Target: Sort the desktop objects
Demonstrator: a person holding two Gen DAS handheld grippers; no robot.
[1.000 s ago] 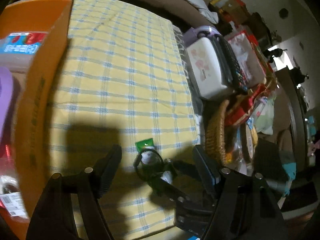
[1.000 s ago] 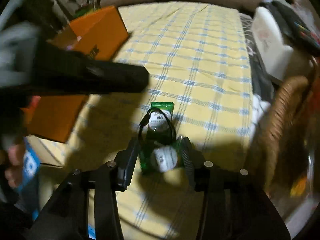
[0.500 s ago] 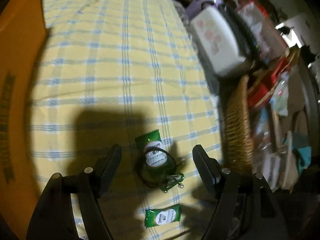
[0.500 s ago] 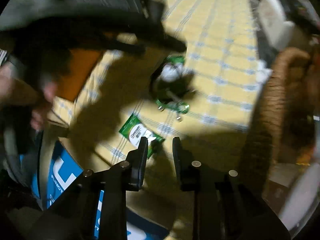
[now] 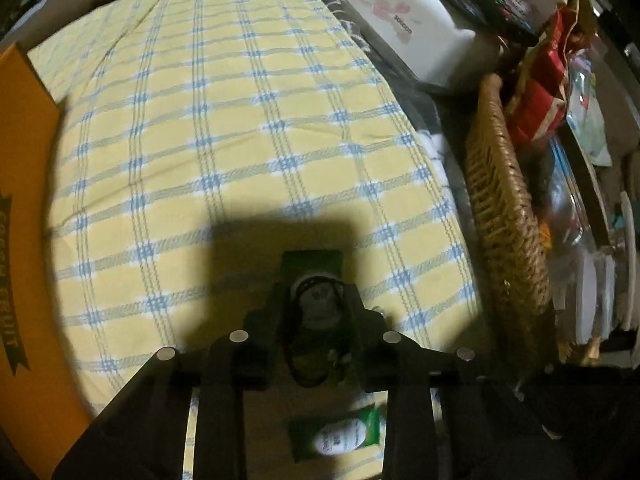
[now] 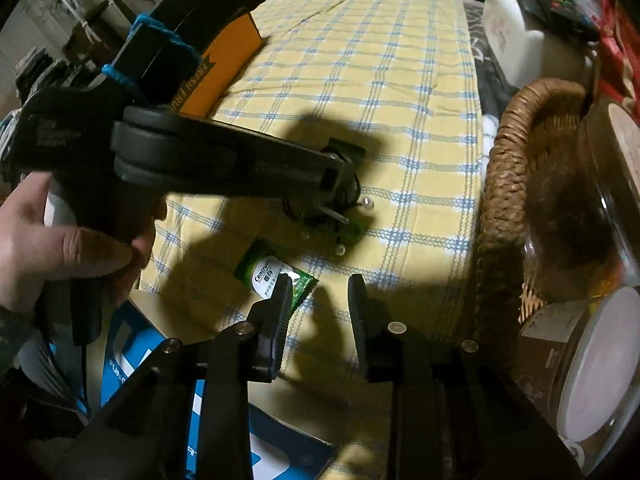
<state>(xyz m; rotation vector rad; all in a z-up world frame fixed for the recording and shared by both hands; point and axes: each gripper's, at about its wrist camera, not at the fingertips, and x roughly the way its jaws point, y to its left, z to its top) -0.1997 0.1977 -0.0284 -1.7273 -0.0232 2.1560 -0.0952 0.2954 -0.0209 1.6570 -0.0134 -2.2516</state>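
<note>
My left gripper (image 5: pixel 316 300) has closed around a green sachet (image 5: pixel 312 264) with a black hair tie and a green hair clip on it, on the yellow checked cloth (image 5: pixel 240 120). It also shows in the right wrist view (image 6: pixel 340 184), low over the pile. A second green Centrum sachet (image 6: pixel 272 272) lies flat on the cloth, just left of my right gripper (image 6: pixel 318 292), which is empty with its jaws a little apart. That sachet also shows in the left wrist view (image 5: pixel 340 436), below the left gripper.
An orange cardboard box (image 6: pixel 224 64) stands at the cloth's left. A wicker basket (image 6: pixel 504 184) with jars and packets borders the right edge. A white tissue box (image 5: pixel 408 24) lies at the back right. A blue box (image 6: pixel 132 356) sits at the near edge.
My left gripper has come down and closed around the sachet, hair tie and clip. My right gripper has drawn back after dropping the second sachet on the cloth.
</note>
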